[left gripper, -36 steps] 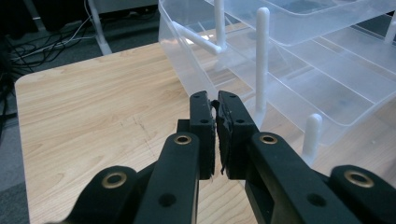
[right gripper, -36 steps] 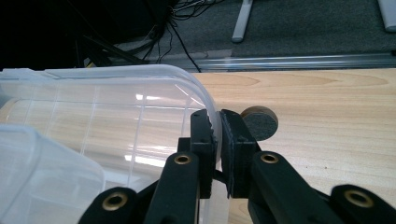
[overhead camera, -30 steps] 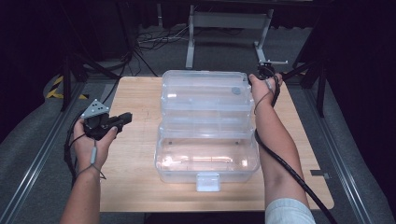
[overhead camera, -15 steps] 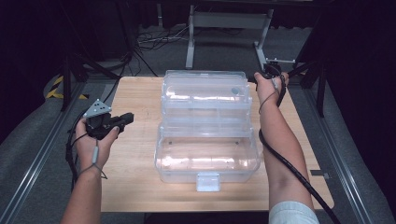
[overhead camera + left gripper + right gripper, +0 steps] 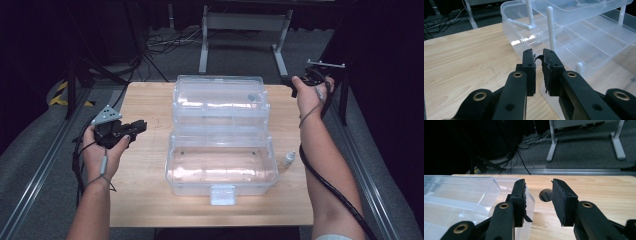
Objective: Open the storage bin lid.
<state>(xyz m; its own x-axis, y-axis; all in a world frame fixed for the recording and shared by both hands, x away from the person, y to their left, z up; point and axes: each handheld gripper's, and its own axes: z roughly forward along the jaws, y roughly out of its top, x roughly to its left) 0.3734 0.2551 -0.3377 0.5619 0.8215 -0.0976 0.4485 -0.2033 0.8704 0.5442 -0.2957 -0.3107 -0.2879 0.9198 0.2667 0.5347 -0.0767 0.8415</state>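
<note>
My left tool (image 5: 134, 128) is over the left part of the desk (image 5: 145, 200), held level and pointing across at the clear plastic box (image 5: 220, 150). Its jaws are nearly together, just a thin slit between the pads, and nothing is between them. In the left gripper view the box sits right ahead and to the right of the tips, close but not touching; I can see its tiered trays (image 5: 594, 42) lifted on white posts (image 5: 551, 27), so the box stands open.

My right tool (image 5: 538, 195) is up at the far right corner of the desk, just beyond the box's far right corner. Its jaws stand clearly apart, holding nothing. In the right gripper view the edge of the clear lid (image 5: 461, 192) lies to the left of the left jaw, very near it; whether the pad brushes the plastic I can't quite tell from here. Between the jaws, farther off on the wood, there's a small dark round thing (image 5: 545, 194).

From above, the box fills the middle of the desk, white latch (image 5: 222, 194) facing me, and a small white bottle (image 5: 288, 159) lies on the desk just beside its right wall, near my right forearm (image 5: 325, 165).
</note>
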